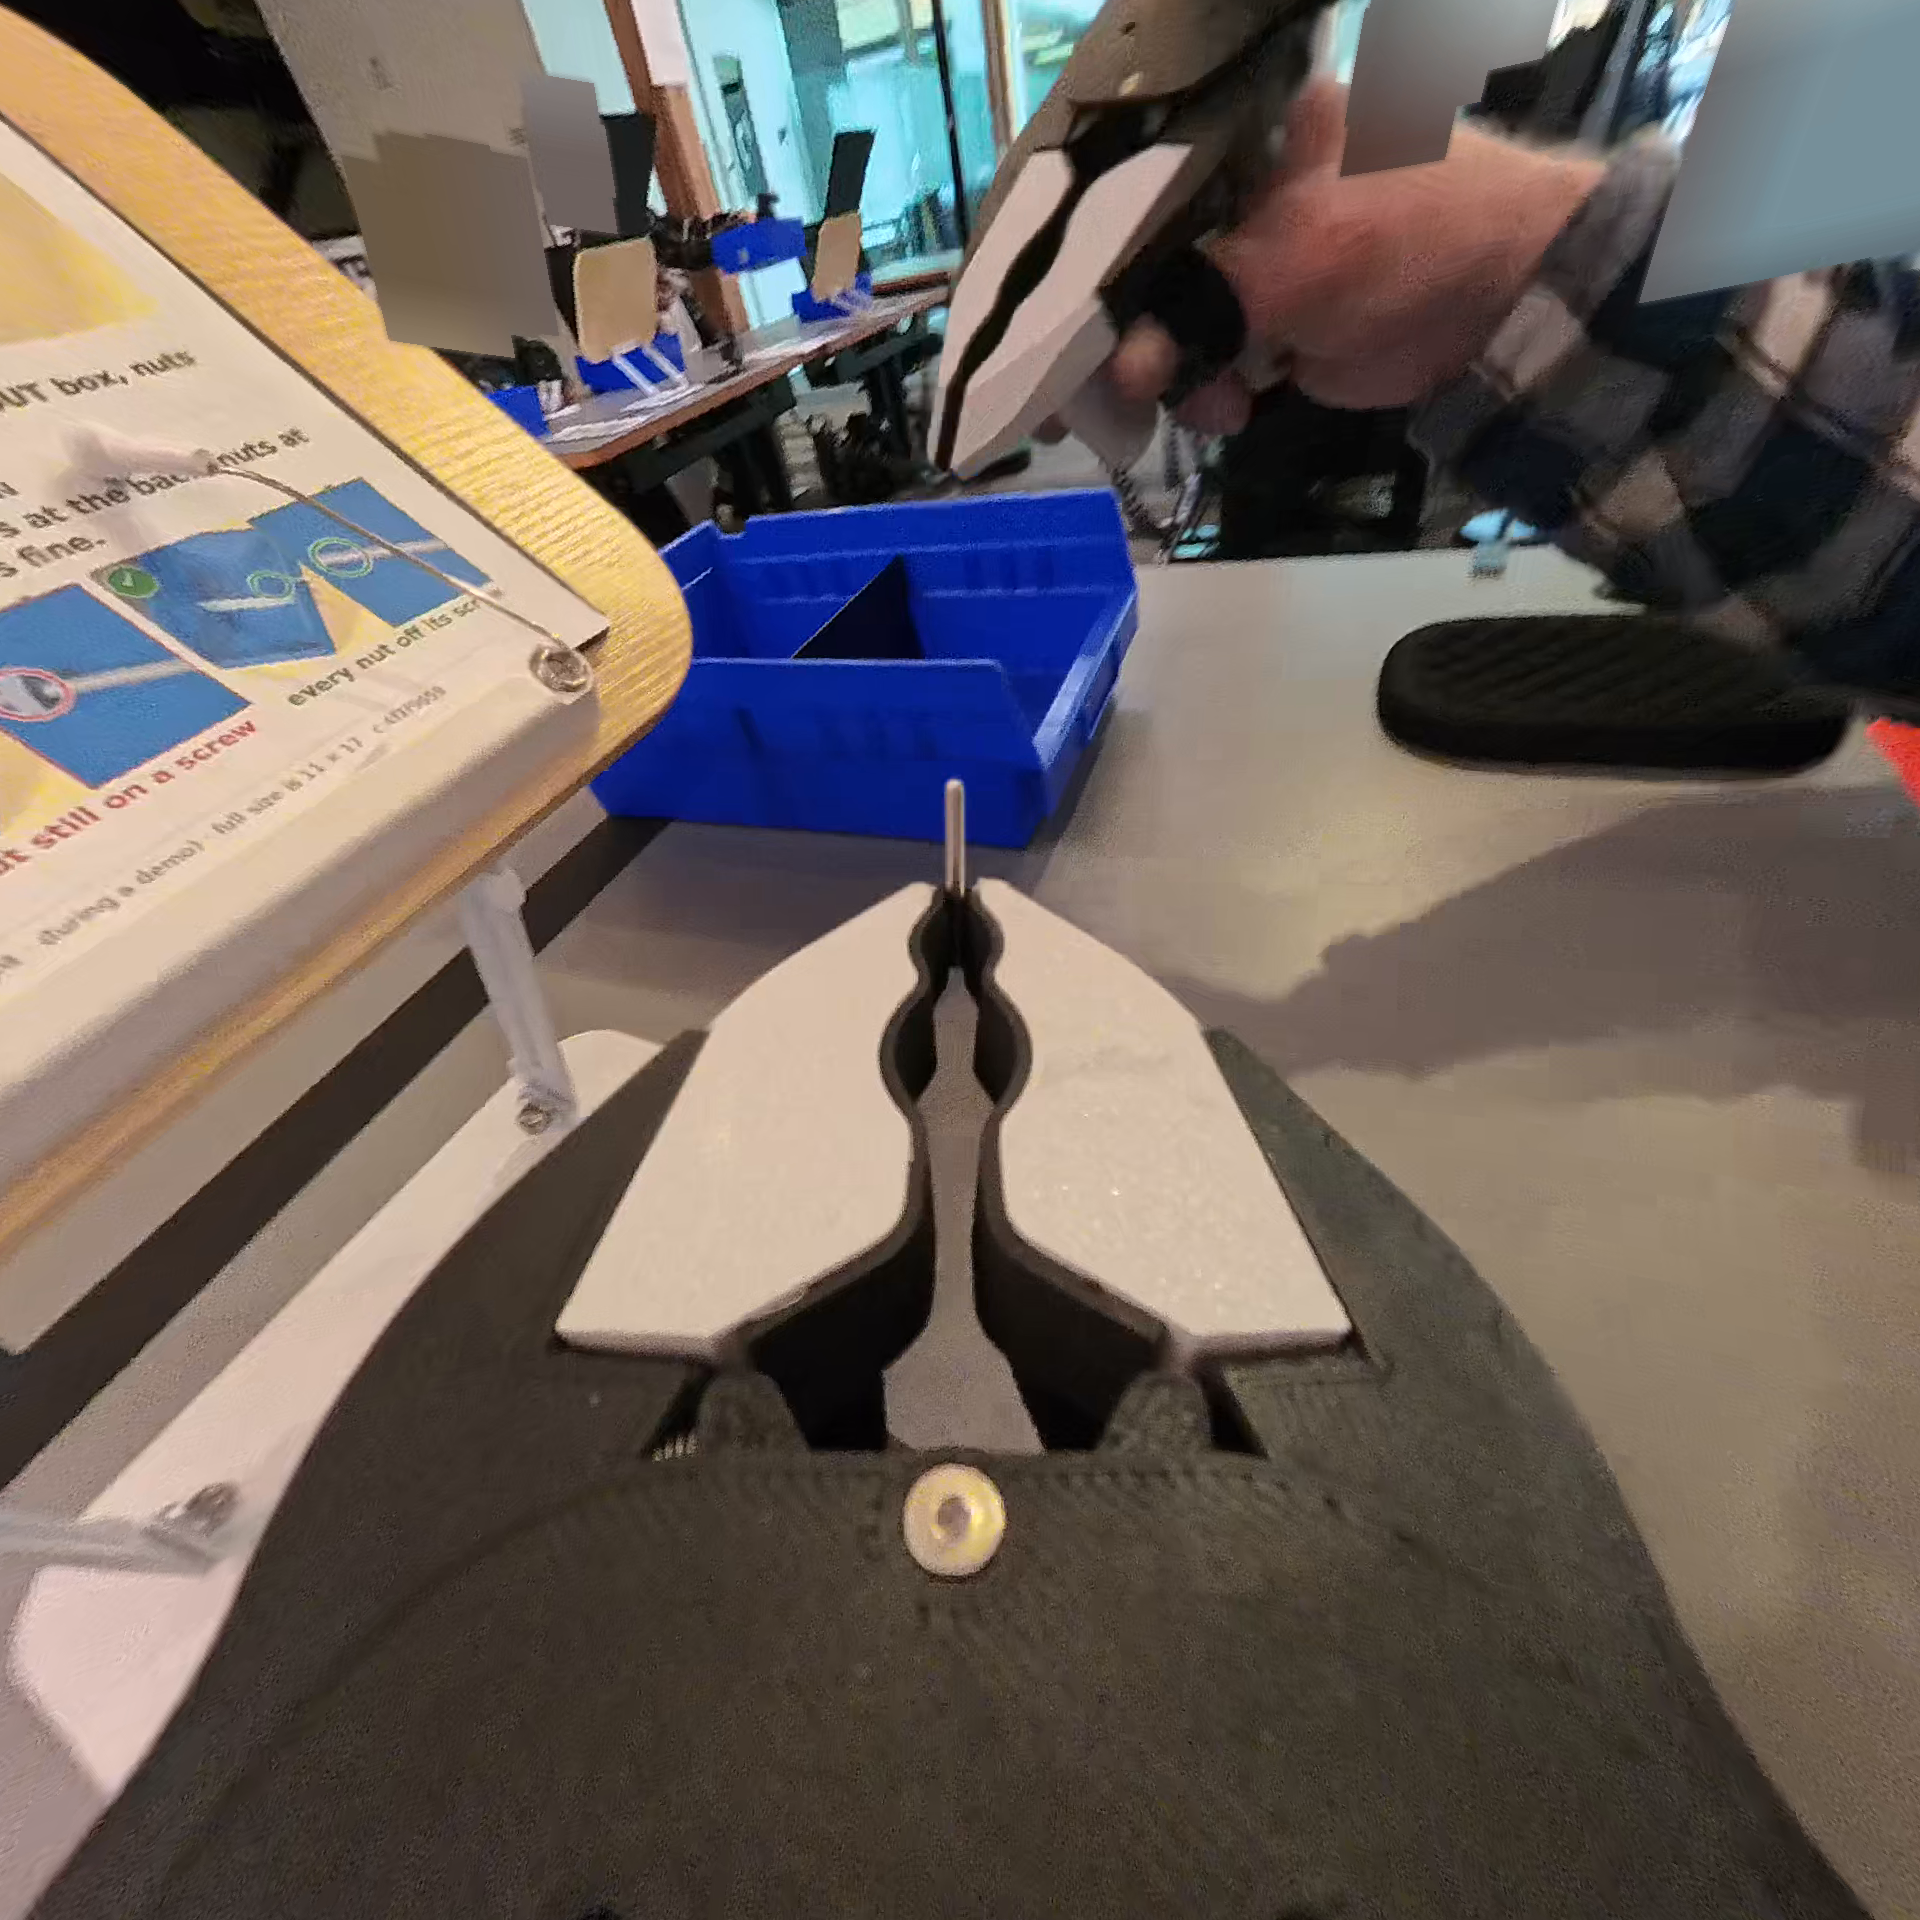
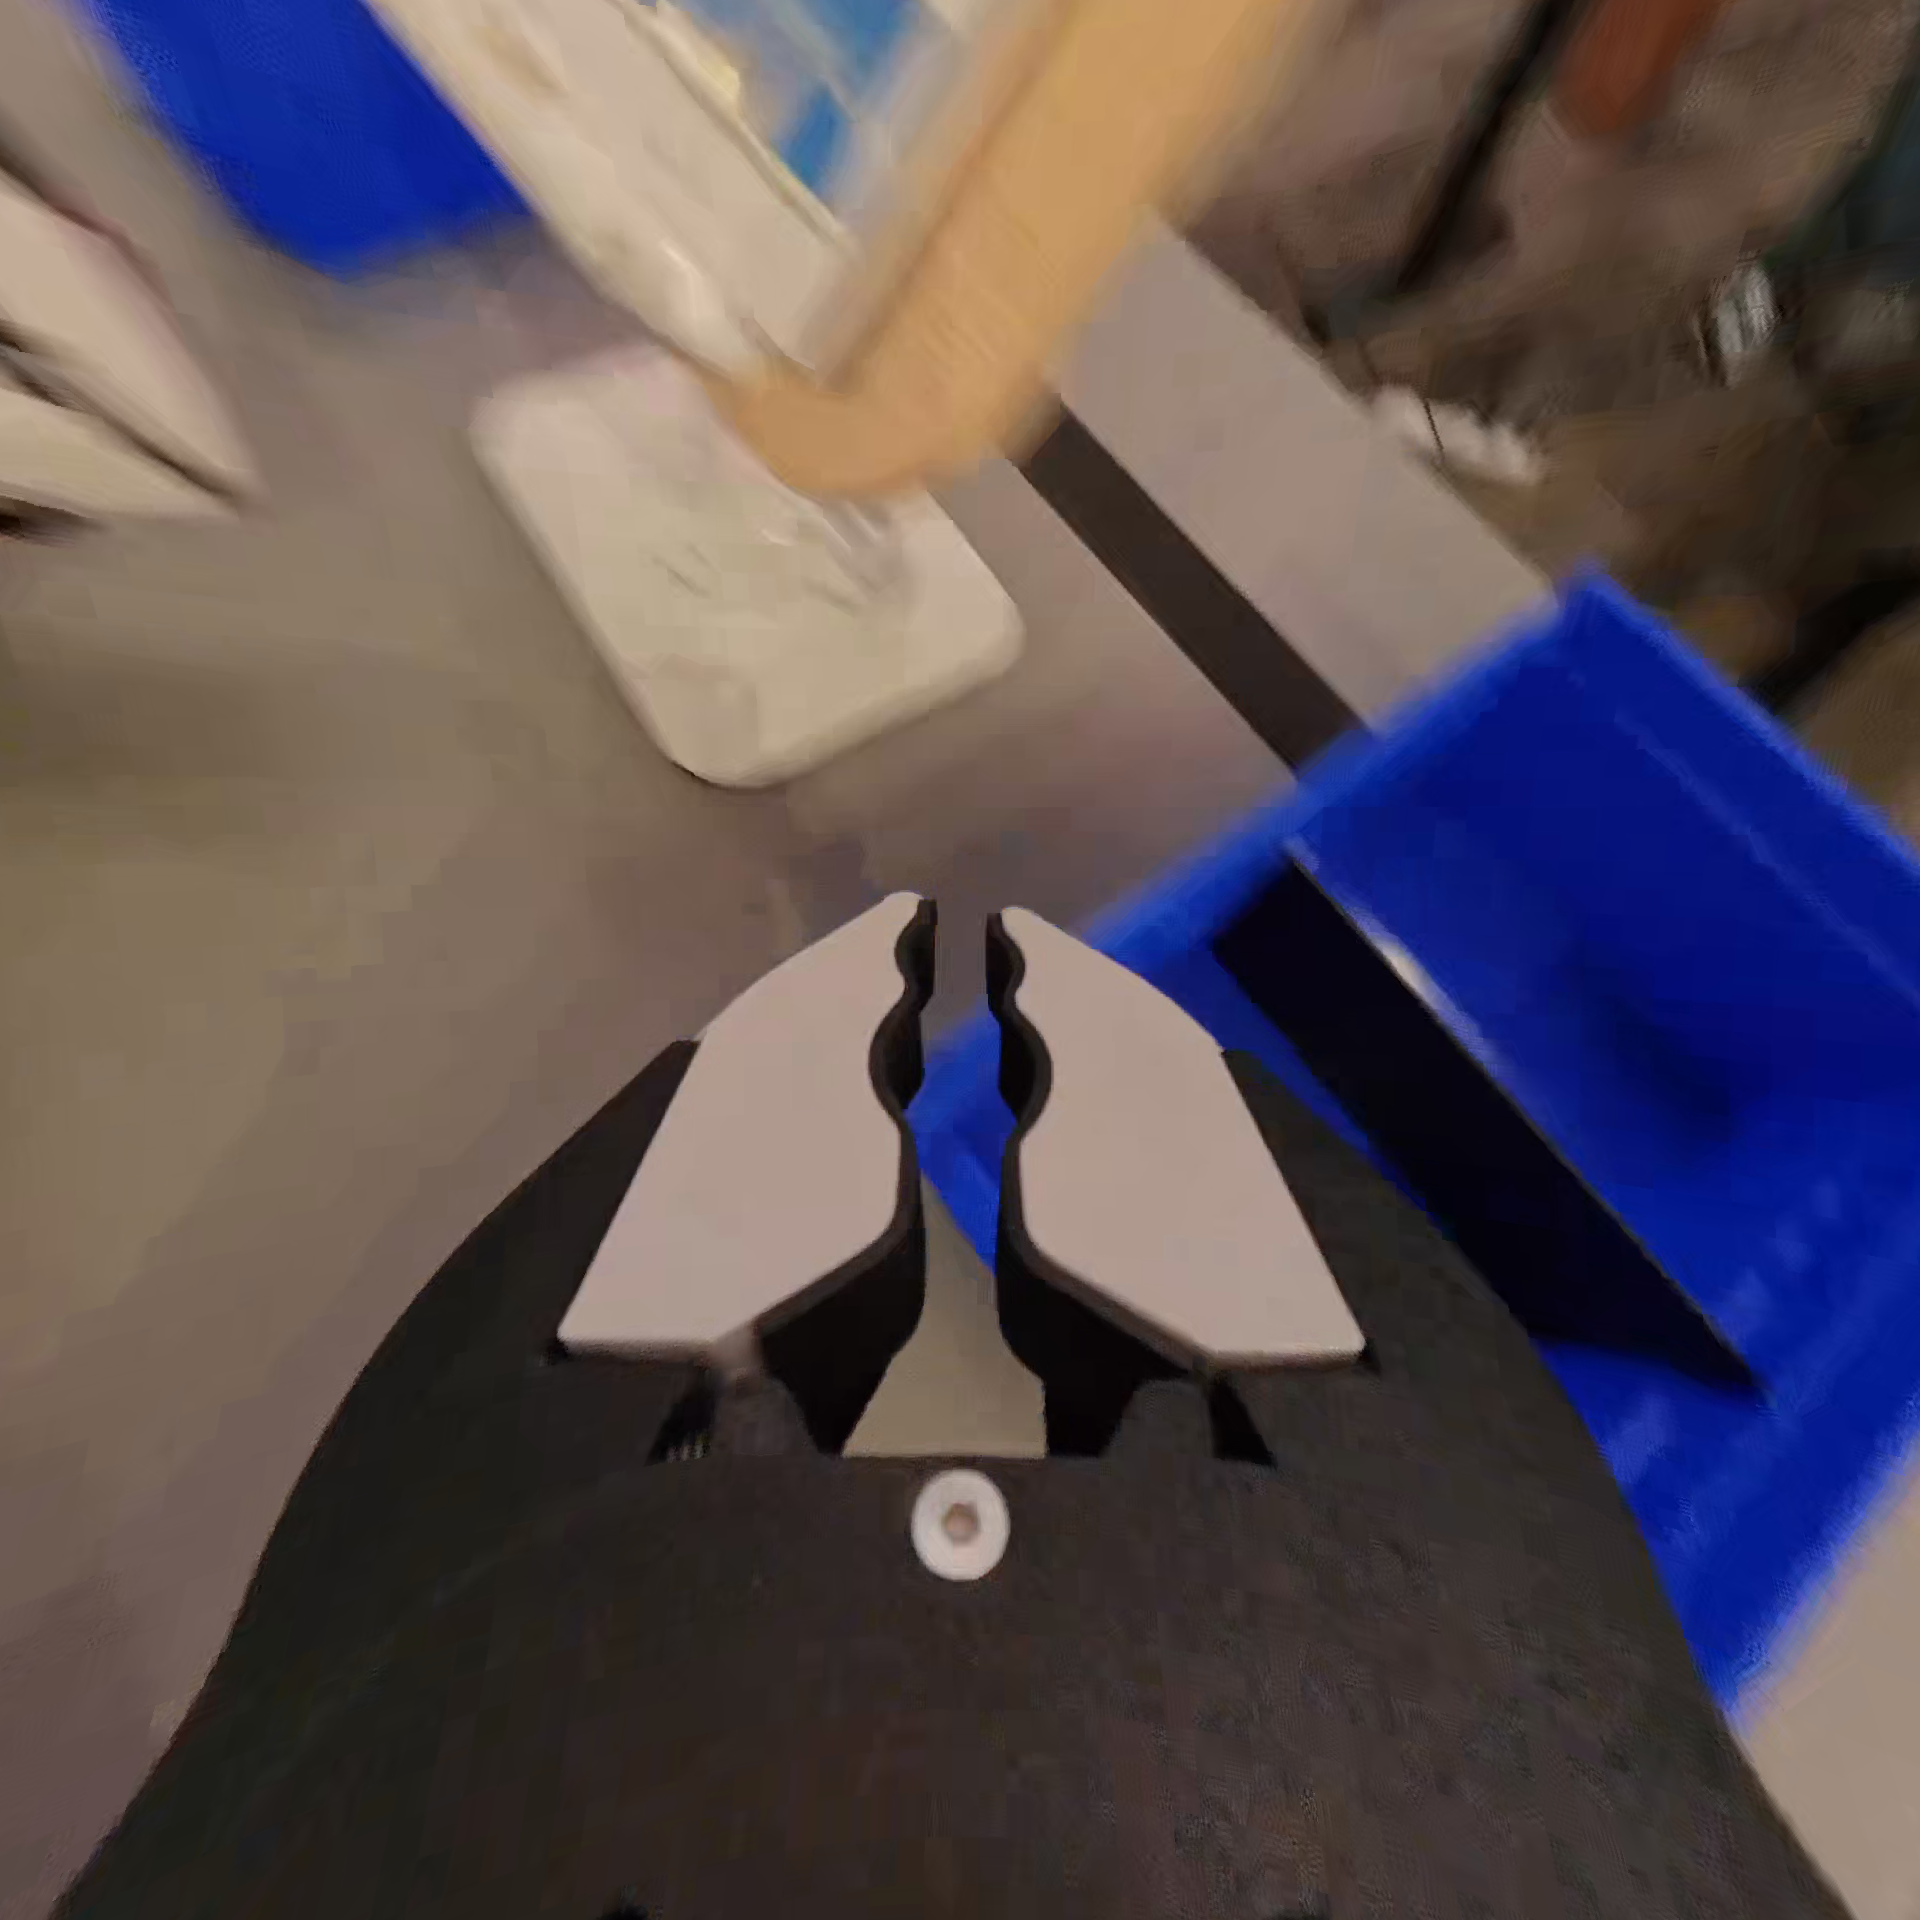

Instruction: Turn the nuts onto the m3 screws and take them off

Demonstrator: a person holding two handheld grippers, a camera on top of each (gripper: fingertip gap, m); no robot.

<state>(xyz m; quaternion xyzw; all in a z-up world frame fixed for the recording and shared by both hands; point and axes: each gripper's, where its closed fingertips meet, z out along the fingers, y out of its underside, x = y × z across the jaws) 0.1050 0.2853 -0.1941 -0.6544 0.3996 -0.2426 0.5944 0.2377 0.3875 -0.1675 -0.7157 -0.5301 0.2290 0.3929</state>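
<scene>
My left gripper [image 1: 956, 899] is shut on a thin metal screw [image 1: 954, 836], which sticks up out of the fingertips, above the grey table in front of a blue bin [image 1: 894, 665] with a black divider. My right gripper [image 2: 958, 914] is open and empty, with a narrow gap between its fingertips; it hovers over the near corner of the blue bin [image 2: 1621, 935]. It also shows in the left wrist view [image 1: 1039, 312], held in a hand above and behind the bin. The right wrist view is blurred by motion.
A wooden board with a printed instruction sheet [image 1: 260, 582] stands on a white base [image 2: 748, 603] at the left. A black pad [image 1: 1600, 691] lies on the table at the right. A second blue bin [image 2: 301, 135] shows far left. More tables stand behind. My right fingertips sit around 20 cm from my left ones.
</scene>
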